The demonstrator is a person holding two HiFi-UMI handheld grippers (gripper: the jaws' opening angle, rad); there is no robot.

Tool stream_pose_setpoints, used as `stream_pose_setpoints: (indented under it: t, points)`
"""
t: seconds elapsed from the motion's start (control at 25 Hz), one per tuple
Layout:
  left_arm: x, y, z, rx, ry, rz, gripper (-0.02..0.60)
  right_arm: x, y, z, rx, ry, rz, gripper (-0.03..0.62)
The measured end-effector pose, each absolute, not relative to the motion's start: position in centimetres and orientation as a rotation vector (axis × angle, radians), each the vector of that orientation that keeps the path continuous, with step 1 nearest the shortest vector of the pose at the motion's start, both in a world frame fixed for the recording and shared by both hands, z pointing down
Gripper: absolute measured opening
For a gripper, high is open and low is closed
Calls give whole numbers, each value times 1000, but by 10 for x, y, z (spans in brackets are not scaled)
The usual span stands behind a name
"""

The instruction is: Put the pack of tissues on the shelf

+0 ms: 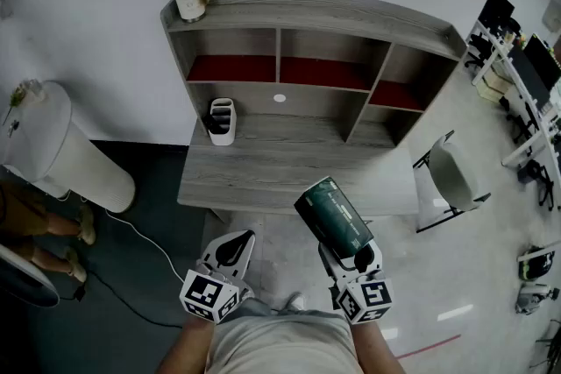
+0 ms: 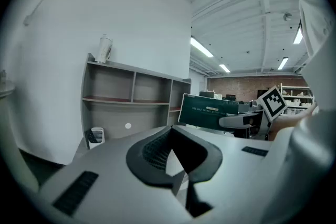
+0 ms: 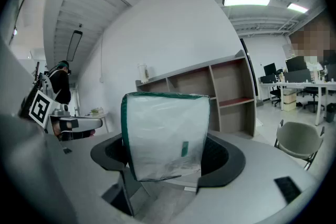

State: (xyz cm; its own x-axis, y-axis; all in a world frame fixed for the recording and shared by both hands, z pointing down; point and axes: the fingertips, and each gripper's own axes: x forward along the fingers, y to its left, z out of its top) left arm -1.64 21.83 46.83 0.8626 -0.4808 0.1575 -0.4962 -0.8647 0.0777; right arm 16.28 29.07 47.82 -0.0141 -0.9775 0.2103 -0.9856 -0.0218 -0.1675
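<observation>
Right gripper (image 1: 351, 253) pinches one pack of tissues (image 1: 332, 212); left gripper (image 1: 235, 248) pressed together; one shelf (image 1: 308, 11)

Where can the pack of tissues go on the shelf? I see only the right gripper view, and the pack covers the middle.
Observer: In the head view, a white holder stands at the left of the shelf's desk surface.
Operator: And higher up?
Observer: Three compartments with red floors; I see nothing in them.
Operator: Is the left gripper free?
Observer: Yes, its own view shows the jaws together, nothing between them.
</observation>
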Motion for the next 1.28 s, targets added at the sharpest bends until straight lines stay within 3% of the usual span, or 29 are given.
stream_pose_setpoints:
  t: [0.76,1.28]
  points:
    - [-104,140,478,2908,-686,162,15,84,220,468,2273,-2091,399,400]
    - [-37,47,487,2899,-717,174,15,145,121,472,2227,-2151,399,400]
